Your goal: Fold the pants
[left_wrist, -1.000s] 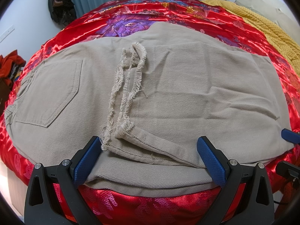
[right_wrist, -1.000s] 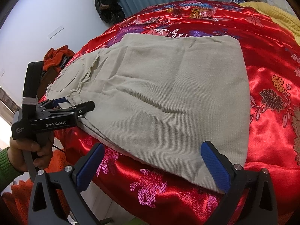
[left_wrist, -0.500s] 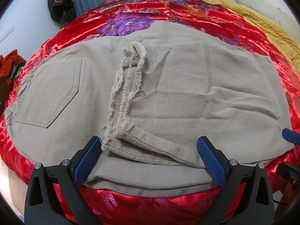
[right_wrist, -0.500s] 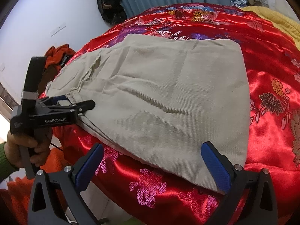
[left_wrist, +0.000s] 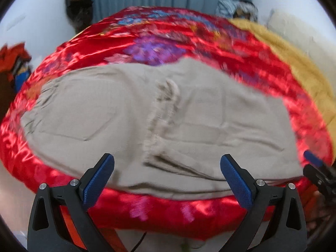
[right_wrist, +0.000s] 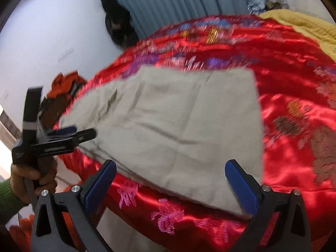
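Observation:
Beige pants (left_wrist: 130,121) lie folded over on a red satin bedspread (left_wrist: 163,212), with frayed hems (left_wrist: 161,113) across the middle and a back pocket at the left. My left gripper (left_wrist: 167,178) is open, held just off the pants' near edge with nothing between its fingers. In the right wrist view the same pants (right_wrist: 178,130) spread flat, and my right gripper (right_wrist: 170,187) is open over their near right corner, holding nothing. The left gripper (right_wrist: 69,135) also shows there in a person's hand (right_wrist: 31,178). Both views are motion-blurred.
A yellow knitted blanket (left_wrist: 294,63) covers the bed's right side. Red and dark clothes (right_wrist: 63,84) pile beside the bed at the left. Blue curtains (right_wrist: 189,4) and a dark garment (right_wrist: 119,29) hang at the back wall. The bed edge drops off right below the grippers.
Both grippers have pulled back and up from the pants, so the pants look smaller and farther. The pants lie as before. Both stay open.

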{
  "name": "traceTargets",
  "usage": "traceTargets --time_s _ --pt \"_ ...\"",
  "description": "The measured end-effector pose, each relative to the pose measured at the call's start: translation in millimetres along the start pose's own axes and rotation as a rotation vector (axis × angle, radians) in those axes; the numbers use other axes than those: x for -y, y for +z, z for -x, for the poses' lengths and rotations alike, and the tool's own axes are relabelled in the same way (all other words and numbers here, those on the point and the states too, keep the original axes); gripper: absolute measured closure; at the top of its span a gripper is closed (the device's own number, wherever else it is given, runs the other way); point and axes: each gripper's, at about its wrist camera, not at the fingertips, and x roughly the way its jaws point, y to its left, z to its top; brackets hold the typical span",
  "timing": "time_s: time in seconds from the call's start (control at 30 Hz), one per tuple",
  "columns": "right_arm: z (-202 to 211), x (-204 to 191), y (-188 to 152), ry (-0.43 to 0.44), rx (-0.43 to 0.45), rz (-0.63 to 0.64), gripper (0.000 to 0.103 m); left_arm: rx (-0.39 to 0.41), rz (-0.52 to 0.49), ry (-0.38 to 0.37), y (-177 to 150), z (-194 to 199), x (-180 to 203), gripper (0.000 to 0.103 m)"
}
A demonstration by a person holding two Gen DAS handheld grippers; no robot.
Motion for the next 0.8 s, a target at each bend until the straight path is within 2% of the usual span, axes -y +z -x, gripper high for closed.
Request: traceTargets --time_s 0.1,0.17,0.27,0.3,0.4,0.5,0.57,0.6,0.73,0.8 --pt "17 16 4 -0.025 0.055 -0.067 0.001 0.030 0.130 0.024 9 23 -50 0.002" --pt "22 33 5 -0.020 0.068 -0.148 0.001 0.060 0.284 0.037 14 38 -103 0.002" --pt "23 49 4 -0.015 0.066 -0.239 0.001 0.065 0.506 0.061 12 45 -170 0.002" --pt "23 52 4 -0.020 0.063 -0.255 0.001 0.050 0.614 0.050 8 45 -199 0.002" --pt "21 55 5 -0.032 0.055 -0.257 0.001 0.030 0.763 -0.013 0 39 -239 0.003" --pt "17 49 4 -0.027 0.039 -0.232 0.001 0.015 0.821 -0.064 0 25 -251 0.008" --pt "14 45 3 -0.021 0.025 -0.219 0.001 -0.005 0.871 -0.092 -2 9 -254 0.020" --pt "13 44 2 -0.019 0.020 -0.213 0.001 -0.025 0.900 -0.106 -4 -1 -258 0.021" --pt "11 40 1 -0.019 0.012 -0.184 0.001 -0.045 0.965 -0.105 -7 -20 -263 0.025" --pt "12 41 0 -0.020 0.009 -0.185 0.001 -0.036 0.970 -0.108 -7 -22 -265 0.034"
